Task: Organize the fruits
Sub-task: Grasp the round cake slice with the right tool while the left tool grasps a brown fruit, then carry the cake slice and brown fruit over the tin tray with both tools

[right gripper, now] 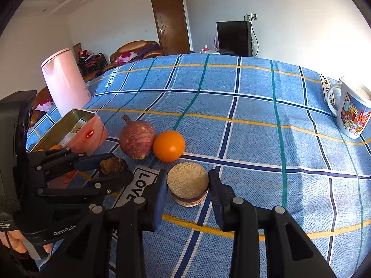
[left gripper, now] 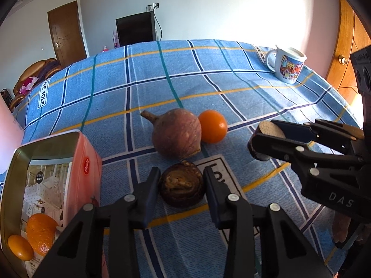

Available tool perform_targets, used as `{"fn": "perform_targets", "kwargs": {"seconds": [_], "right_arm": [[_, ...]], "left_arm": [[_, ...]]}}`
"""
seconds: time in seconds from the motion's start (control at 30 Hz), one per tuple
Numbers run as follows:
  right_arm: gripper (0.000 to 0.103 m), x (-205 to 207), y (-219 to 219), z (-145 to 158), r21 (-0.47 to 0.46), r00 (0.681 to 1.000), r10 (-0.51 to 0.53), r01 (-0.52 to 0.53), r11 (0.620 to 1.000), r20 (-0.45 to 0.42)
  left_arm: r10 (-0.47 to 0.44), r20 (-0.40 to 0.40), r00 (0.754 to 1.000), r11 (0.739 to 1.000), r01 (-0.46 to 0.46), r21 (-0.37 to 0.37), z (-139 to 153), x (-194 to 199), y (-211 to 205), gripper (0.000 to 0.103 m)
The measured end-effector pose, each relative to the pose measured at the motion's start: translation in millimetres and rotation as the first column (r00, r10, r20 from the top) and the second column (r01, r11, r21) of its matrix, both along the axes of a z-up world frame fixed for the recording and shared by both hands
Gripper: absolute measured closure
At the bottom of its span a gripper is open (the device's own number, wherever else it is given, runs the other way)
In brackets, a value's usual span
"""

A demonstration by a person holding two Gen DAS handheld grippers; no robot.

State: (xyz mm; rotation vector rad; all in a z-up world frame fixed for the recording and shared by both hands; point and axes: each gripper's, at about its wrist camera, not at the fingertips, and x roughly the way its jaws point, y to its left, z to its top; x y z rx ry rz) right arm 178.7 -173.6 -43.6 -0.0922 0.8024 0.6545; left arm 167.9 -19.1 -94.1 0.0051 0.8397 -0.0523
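A dark brown round fruit (left gripper: 182, 186) lies on the blue checked cloth between the fingers of my left gripper (left gripper: 182, 183), which close on its sides; it also shows in the right wrist view (right gripper: 112, 165). My right gripper (right gripper: 187, 186) brackets a round tan-topped puck (right gripper: 187, 180), fingers at its sides; it shows in the left wrist view too (left gripper: 270, 131). A reddish root vegetable (left gripper: 177, 133) and an orange (left gripper: 212, 126) touch just behind. A pink tin (left gripper: 49, 185) at left holds two orange fruits (left gripper: 40, 234).
A printed mug (left gripper: 288, 63) stands at the far right of the table near its edge. A pink kettle (right gripper: 65, 81) stands behind the tin at far left. A dark monitor, door and sofa lie beyond the table.
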Motion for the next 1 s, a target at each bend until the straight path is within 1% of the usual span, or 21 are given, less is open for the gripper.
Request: {"fn": "perform_targets", "kwargs": {"seconds": [0.07, 0.27, 0.47, 0.8, 1.0], "right_arm": [[0.066, -2.6, -2.0, 2.7, 0.006, 1.0, -0.009, 0.009, 1.0, 0.021], [0.066, -10.8, -3.7, 10.1, 0.04, 0.997, 0.013, -0.016, 0.999, 0.07], [0.066, -19.4, -3.8, 15.8, 0.054, 0.993, 0.021, -0.028, 0.998, 0.119], [0.066, -28.9, -7.7, 22.4, 0.078, 0.984, 0.019, -0.033, 0.996, 0.177], [0.066, -32.5, -10.3, 25.2, 0.092, 0.979, 0.013, -0.032, 0.995, 0.205]], "left_arm": [[0.007, 0.018, 1.0, 1.0, -0.007, -0.001, 2.6, -2.7, 0.8, 0.063], [0.011, 0.069, 0.998, 1.0, -0.011, -0.007, 9.4, -8.3, 1.6, 0.063], [0.025, 0.116, 0.993, 1.0, -0.023, -0.018, 15.0, -14.4, 4.7, 0.063], [0.044, 0.201, 0.979, 0.999, -0.045, 0.001, 24.3, -26.9, 4.5, 0.063], [0.054, 0.234, 0.971, 0.998, -0.056, 0.0, 28.1, -31.4, 5.5, 0.063]]}}
